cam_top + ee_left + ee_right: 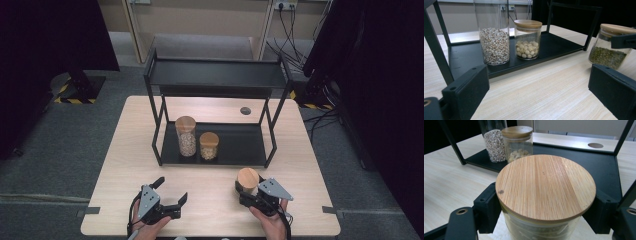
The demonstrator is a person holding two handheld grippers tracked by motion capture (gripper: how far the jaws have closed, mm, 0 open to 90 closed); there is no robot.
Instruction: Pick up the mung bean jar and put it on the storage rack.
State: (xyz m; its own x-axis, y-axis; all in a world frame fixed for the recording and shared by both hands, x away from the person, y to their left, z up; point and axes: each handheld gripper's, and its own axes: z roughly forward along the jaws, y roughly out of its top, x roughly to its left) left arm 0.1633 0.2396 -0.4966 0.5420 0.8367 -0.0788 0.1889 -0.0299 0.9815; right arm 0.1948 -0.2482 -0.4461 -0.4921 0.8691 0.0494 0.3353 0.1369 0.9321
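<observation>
Right tool (248, 197) clenched round green-bean jar (247, 180) just under its lid, left tool (172, 196) released; glass may slip when lifted.

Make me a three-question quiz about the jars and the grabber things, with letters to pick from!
1. Where does the tall jar stand?
A. on the rack's bottom shelf
B. on the rack's top shelf
C. on the floor

2. How many jars have wooden lids?
A. one
B. three
C. five

3. What is the right gripper doing?
A. hanging open in the air
B. lying on the top shelf
C. clamped on the jar of green beans

Answers: 1 A, it stands on the bottom shelf beside the short jar. 2 B, two on the shelf, one on the table. 3 C, its jaws press on both sides of the glass under the lid.
</observation>
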